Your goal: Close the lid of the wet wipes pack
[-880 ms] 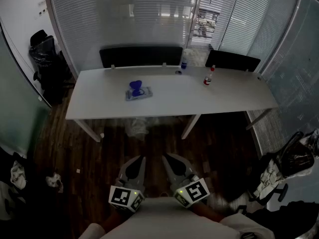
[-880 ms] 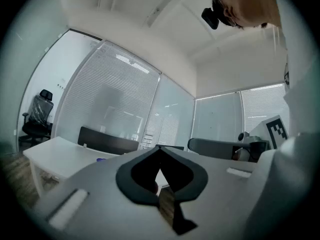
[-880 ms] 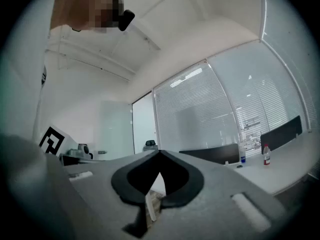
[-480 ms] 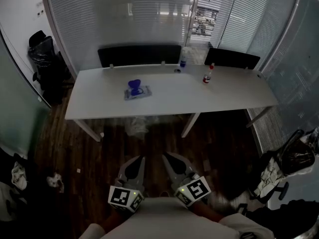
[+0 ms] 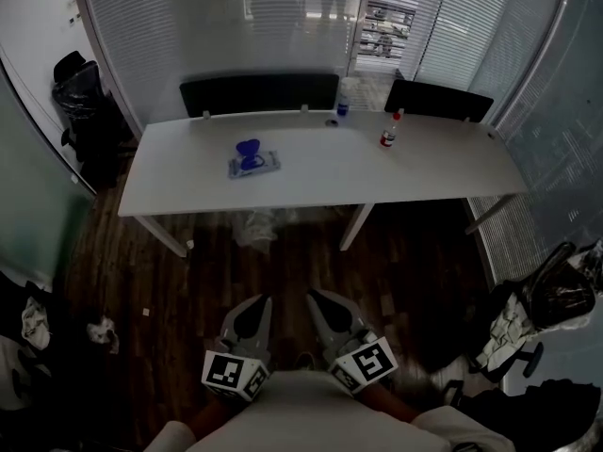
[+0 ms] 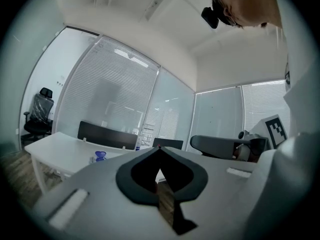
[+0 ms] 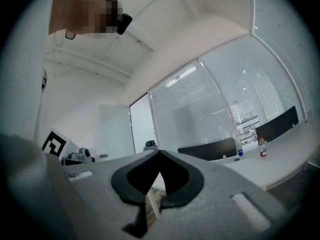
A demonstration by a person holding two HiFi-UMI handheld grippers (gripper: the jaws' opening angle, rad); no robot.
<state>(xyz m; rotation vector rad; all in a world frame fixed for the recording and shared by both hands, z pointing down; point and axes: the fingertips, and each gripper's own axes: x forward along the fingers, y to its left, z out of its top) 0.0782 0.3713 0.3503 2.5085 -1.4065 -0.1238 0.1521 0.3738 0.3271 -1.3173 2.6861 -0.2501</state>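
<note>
The wet wipes pack [image 5: 253, 164] lies far off on the left half of the white table [image 5: 433, 172], its blue lid [image 5: 248, 149] standing open. In the left gripper view the blue lid [image 6: 100, 155] shows small on the table [image 6: 55, 149]. My left gripper [image 5: 258, 300] and right gripper [image 5: 317, 298] are held close to my body over the dark wooden floor, well short of the table. Both are shut with nothing between the jaws, tips meeting in the left gripper view [image 6: 160, 148] and the right gripper view [image 7: 160, 151].
A red-capped bottle [image 5: 387, 137] and a blue-labelled bottle [image 5: 341, 104] stand at the table's far right side. Two black chairs [image 5: 259, 92] [image 5: 438, 100] sit behind it. Crumpled plastic [image 5: 254, 224] lies under the table. Bags [image 5: 542, 304] stand at the right.
In the head view the table and pack have shifted slightly up and look a little wider. Both grippers stay shut in the same place near my body.
</note>
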